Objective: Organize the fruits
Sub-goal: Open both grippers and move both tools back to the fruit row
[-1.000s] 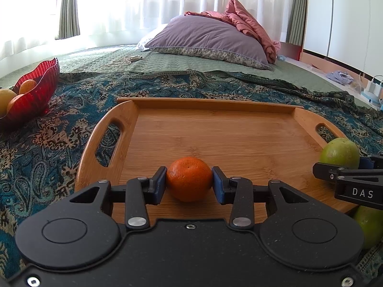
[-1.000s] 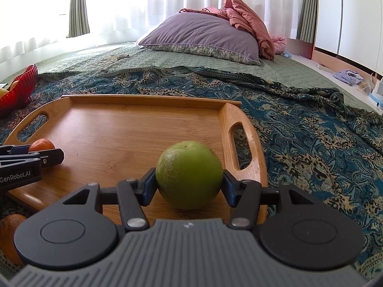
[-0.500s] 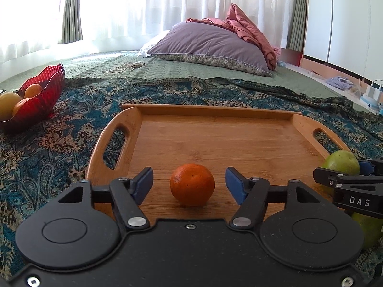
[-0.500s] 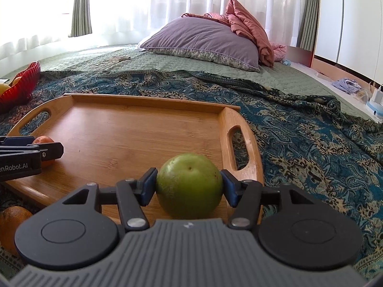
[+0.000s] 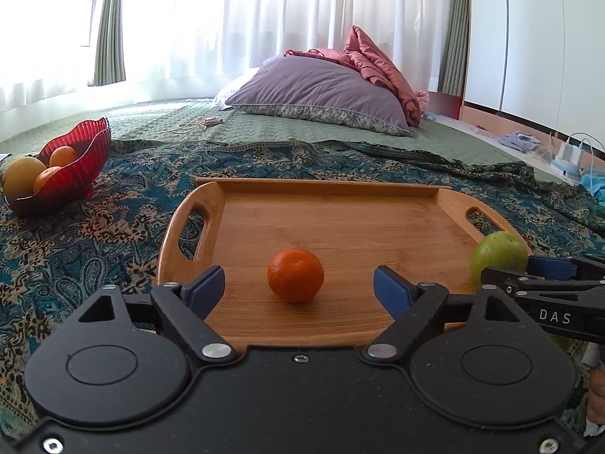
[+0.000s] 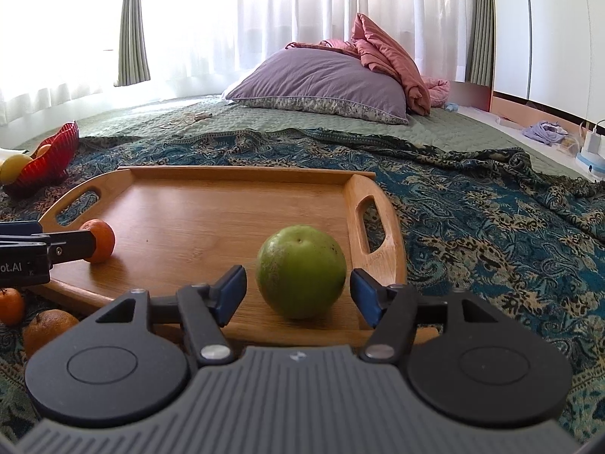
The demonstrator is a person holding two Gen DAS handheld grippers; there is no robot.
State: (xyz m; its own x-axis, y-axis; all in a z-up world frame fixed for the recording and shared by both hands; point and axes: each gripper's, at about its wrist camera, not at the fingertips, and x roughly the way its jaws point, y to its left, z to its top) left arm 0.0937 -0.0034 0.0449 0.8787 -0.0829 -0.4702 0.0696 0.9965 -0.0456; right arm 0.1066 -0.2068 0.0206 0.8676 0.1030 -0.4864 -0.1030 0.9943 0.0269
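The left tongs (image 5: 298,286) stand wide apart, their blue pads (image 5: 206,286) on either side of a small round orange tangerine (image 5: 295,280) and clear of it. The tangerine rests on the floor of the rectangular bamboo tray (image 5: 340,219) with cut-out handles, toward its near edge and nearer the left handle than the right.

The right tongs (image 6: 298,293) are also apart — a narrow gap shows between each blue pad (image 6: 230,292) and the round green fruit (image 6: 301,277) that sits between them. That green fruit stands on the tray's near right corner, just beside the right handle slot. In the left wrist view the same green fruit (image 5: 499,255) shows at the tray's right end, behind the side of the right tongs.

The tray lies on a teal paisley bedspread (image 6: 491,227). Off its left end, well apart, a red ribbed glass bowl (image 5: 75,168) holds several orange and yellow fruits. Two more orange fruits (image 6: 45,325) lie on the bedspread just beside the tray's near left corner. At the far end of the bed — a purple pillow (image 5: 321,94) with a pink quilt (image 5: 382,68) bunched against it.
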